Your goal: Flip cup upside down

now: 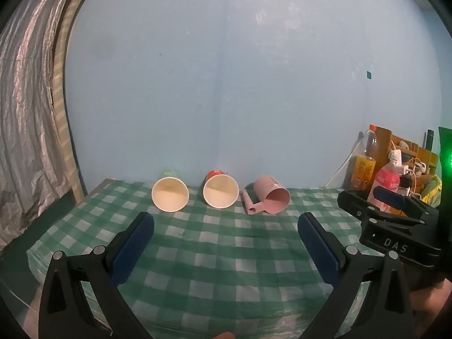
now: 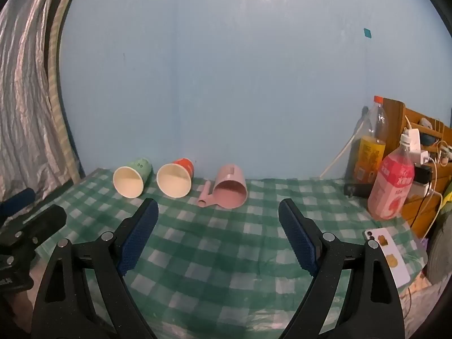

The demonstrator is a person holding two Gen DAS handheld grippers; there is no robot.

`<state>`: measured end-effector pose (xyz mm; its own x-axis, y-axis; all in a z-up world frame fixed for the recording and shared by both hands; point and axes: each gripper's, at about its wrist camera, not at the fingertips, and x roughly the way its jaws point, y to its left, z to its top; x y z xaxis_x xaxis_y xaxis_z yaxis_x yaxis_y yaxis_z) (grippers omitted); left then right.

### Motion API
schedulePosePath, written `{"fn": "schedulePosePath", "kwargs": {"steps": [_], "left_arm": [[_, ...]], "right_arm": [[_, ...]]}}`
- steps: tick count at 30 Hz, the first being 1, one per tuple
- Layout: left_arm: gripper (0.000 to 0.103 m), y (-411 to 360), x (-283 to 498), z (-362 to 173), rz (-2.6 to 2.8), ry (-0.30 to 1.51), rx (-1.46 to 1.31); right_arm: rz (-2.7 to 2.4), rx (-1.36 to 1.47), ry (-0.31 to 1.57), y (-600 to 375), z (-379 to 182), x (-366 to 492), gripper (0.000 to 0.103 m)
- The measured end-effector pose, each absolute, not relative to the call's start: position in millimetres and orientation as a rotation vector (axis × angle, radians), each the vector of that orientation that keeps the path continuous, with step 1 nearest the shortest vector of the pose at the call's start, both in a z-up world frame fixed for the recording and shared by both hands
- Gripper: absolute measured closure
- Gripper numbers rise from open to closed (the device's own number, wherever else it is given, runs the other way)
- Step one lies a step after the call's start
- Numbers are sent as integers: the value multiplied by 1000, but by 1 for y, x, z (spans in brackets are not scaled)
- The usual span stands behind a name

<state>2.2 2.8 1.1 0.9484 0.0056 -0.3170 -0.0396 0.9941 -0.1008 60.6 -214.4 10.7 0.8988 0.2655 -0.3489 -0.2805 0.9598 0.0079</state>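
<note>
In the left wrist view, the white letters "DAS" stand on the black body of the right gripper (image 1: pixel 395 206), which sits to the right of the near jaws. Beyond and to the right of the right gripper's own jaws, a pink bottle (image 2: pixel 391 186) carries a red label with white Chinese characters, too small to read with certainty. The yellow label on the tall bottle (image 2: pixel 370 152) behind it has print that cannot be made out. The green cup (image 2: pixel 132 179) bears small dark marks, illegible.
</note>
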Motion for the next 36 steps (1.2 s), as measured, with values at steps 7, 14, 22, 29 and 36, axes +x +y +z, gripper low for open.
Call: {"fn": "schedulePosePath", "kwargs": {"steps": [7, 14, 22, 29, 36], "left_arm": [[0, 1, 7, -1, 1, 325, -100], [0, -2, 8, -2, 0, 314, -101], [0, -2, 4, 1, -11, 313, -110], [0, -2, 5, -1, -12, 316, -110], [0, -3, 4, -2, -16, 315, -108]], "right_arm": [[276, -46, 359, -215, 9, 63, 17], [279, -30, 362, -216, 6, 64, 17], [282, -27, 365, -218, 7, 65, 17], [282, -32, 373, -215, 4, 64, 17], [281, -33, 376, -215, 3, 65, 17]]}}
